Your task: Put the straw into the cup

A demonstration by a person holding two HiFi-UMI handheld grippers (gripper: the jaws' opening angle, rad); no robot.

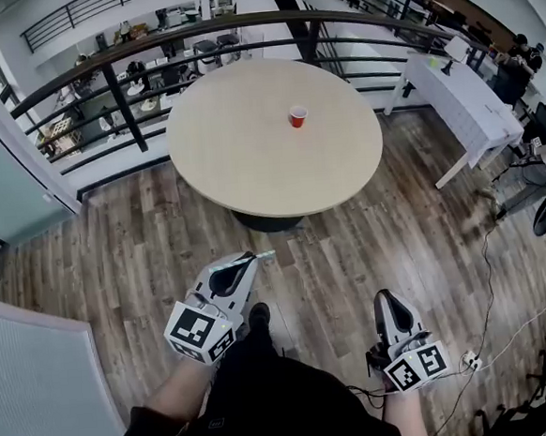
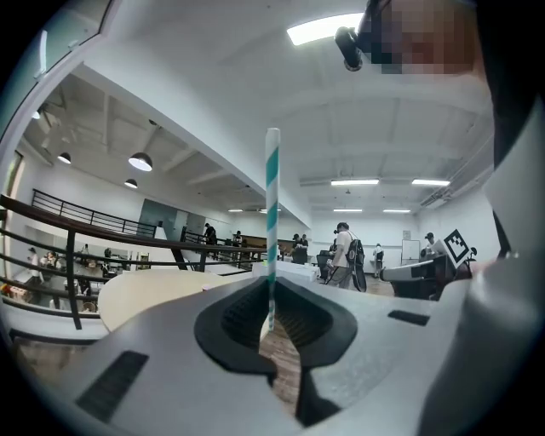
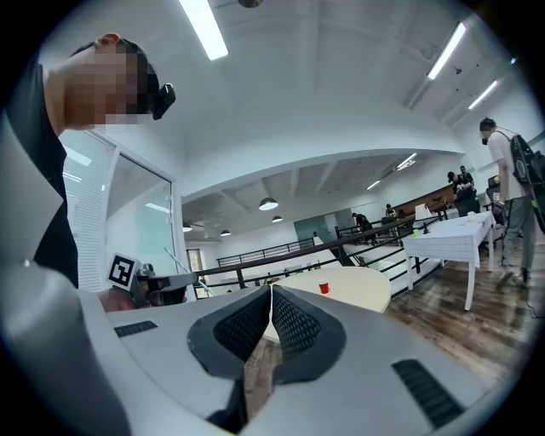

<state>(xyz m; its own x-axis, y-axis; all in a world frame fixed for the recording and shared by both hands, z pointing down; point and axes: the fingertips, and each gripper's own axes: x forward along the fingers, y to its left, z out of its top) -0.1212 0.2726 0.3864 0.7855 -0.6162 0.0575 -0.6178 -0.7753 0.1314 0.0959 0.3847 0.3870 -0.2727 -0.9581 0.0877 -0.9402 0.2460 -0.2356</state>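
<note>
Head view: straw [image 1: 265, 253] mostly hidden by left tool [image 1: 246, 261], only short tip pokes out. Cup [image 1: 298, 116] too small to see inside; just a red speck in right gripper view too. Table [image 1: 250, 167] base mostly under its top. Person [image 1: 269, 401] cut off at btm edge. Bkgd people [image 1: 514, 57] too small to make out.
</note>
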